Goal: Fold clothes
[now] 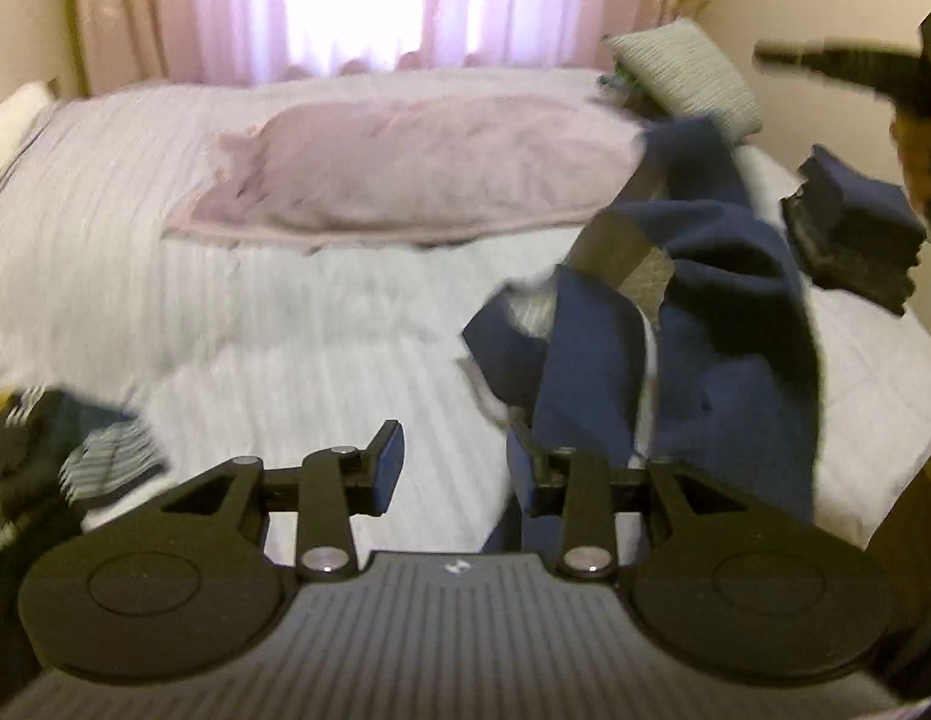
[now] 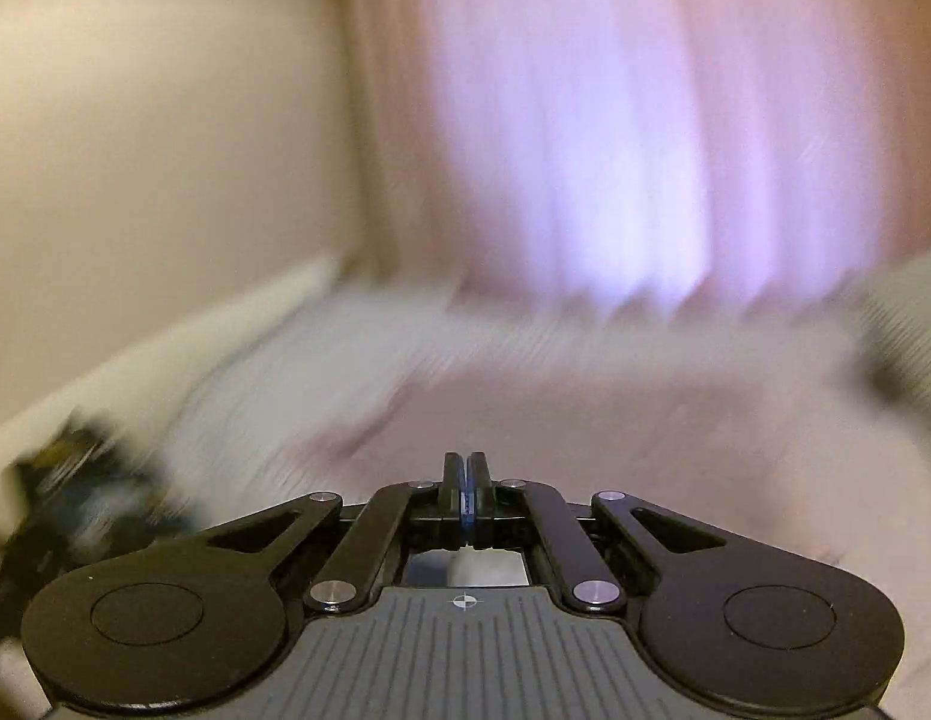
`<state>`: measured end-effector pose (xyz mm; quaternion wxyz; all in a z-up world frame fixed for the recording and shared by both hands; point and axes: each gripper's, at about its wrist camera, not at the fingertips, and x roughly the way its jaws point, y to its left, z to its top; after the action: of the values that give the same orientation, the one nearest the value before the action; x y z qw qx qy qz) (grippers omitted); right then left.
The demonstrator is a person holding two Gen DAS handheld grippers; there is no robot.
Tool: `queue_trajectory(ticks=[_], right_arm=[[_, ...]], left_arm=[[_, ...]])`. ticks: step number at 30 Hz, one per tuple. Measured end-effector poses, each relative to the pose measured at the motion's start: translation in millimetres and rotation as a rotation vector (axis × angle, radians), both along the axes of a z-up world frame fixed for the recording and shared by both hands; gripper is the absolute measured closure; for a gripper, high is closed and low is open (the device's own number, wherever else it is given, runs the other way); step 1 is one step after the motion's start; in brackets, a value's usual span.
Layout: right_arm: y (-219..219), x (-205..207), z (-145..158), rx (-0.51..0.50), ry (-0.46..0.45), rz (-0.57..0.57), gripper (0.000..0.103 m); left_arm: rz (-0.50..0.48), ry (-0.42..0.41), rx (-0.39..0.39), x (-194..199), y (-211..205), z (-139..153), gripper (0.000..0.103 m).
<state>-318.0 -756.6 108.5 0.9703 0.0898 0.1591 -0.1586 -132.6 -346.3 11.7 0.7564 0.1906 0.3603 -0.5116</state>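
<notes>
- The navy blue fabric garment (image 1: pixel 693 324) is seen hanging unfolded at the right of the left wrist view, above the white striped bed (image 1: pixel 285 330); folding is judged barely begun.
- The left claw (image 1: pixel 456 468) is spread wide, nothing gripped; the cloth touches its right finger.
- The right claw (image 2: pixel 467 480) is clenched, with a thin blue sliver pinched between its fingers, judged to be the garment.
- No containers are seen.
</notes>
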Motion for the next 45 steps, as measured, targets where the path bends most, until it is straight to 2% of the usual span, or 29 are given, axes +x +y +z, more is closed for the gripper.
queue_trajectory(ticks=[1, 3, 7, 8, 9, 10, 11, 14, 17, 19, 20, 21, 22, 23, 24, 27, 31, 33, 34, 36, 37, 38, 40, 43, 45], right_arm=[[-14, -8, 10, -0.044, -0.036, -0.063, 0.103], [-46, -17, 11, -0.053, -0.039, -0.146, 0.103], [-86, -23, -37, 0.088, 0.124, -0.125, 0.102], [-86, -23, -57, 0.115, 0.175, -0.105, 0.096], [-86, -24, -78, 0.145, 0.223, -0.084, 0.062], [-82, -26, -99, 0.182, 0.262, -0.06, 0.021], [-79, -28, -121, 0.218, 0.3, -0.036, 0.019], [-64, -26, -181, 0.309, 0.441, 0.057, 0.019], [-48, -23, -233, 0.327, 0.567, 0.16, 0.019], [-37, -16, -258, 0.328, 0.619, 0.185, 0.021], [-34, -13, -268, 0.326, 0.644, 0.185, 0.036], [-34, -11, -273, 0.319, 0.662, 0.176, 0.09], [-33, -12, -275, 0.314, 0.672, 0.166, 0.097], [-31, -20, -267, 0.314, 0.656, 0.147, 0.098], [-29, -29, -259, 0.314, 0.64, 0.128, 0.099], [-11, -67, -217, 0.278, 0.617, 0.057, 0.1], [23, -163, -181, 0.309, 0.651, -0.175, 0.1], [40, -206, -195, 0.37, 0.713, -0.297, 0.099], [48, -227, -202, 0.401, 0.743, -0.358, 0.099], [65, -266, -214, 0.453, 0.799, -0.476, 0.099], [71, -271, -217, 0.449, 0.816, -0.513, 0.098], [77, -275, -219, 0.445, 0.832, -0.55, 0.084], [89, -282, -221, 0.43, 0.856, -0.617, 0.031], [92, -264, -198, 0.335, 0.755, -0.575, 0.028], [86, -238, -185, 0.277, 0.678, -0.488, 0.028]], left_arm=[[-0.013, 0.001, -0.002, -3, -10, -1, 0.071], [-0.047, 0.012, -0.001, -11, -33, -5, 0.07], [-0.122, 0.06, 0.02, -37, -73, -24, 0.061], [-0.14, 0.07, 0.039, -45, -82, -31, 0.058], [-0.157, 0.079, 0.066, -53, -89, -42, 0.056], [-0.165, 0.086, 0.094, -59, -94, -52, 0.054], [-0.172, 0.094, 0.121, -64, -98, -61, 0.051], [-0.161, 0.139, 0.206, -72, -105, -95, 0.048], [-0.143, 0.199, 0.269, -74, -108, -132, 0.048], [-0.151, 0.219, 0.303, -78, -110, -154, 0.049], [-0.16, 0.223, 0.316, -81, -112, -163, 0.054], [-0.183, 0.233, 0.326, -85, -113, -172, 0.059], [-0.211, 0.242, 0.33, -90, -114, -176, 0.077], [-0.244, 0.251, 0.329, -96, -115, -179, 0.089], [-0.29, 0.255, 0.317, -105, -114, -178, 0.089], [-0.444, 0.287, 0.24, -133, -105, -159, 0.089], [-0.619, 0.293, 0.134, -161, -82, -124, 0.088], [-0.646, 0.303, 0.087, -161, -65, -109, 0.086], [-0.646, 0.303, 0.075, -158, -57, -104, 0.082], [-0.626, 0.276, 0.086, -148, -45, -103, 0.074], [-0.613, 0.259, 0.097, -141, -40, -104, 0.073], [-0.593, 0.241, 0.112, -134, -36, -106, 0.073], [-0.517, 0.195, 0.159, -114, -38, -113, 0.073], [-0.406, 0.13, 0.222, -85, -43, -123, 0.067], [-0.334, 0.114, 0.226, -63, -59, -129, 0.061]])
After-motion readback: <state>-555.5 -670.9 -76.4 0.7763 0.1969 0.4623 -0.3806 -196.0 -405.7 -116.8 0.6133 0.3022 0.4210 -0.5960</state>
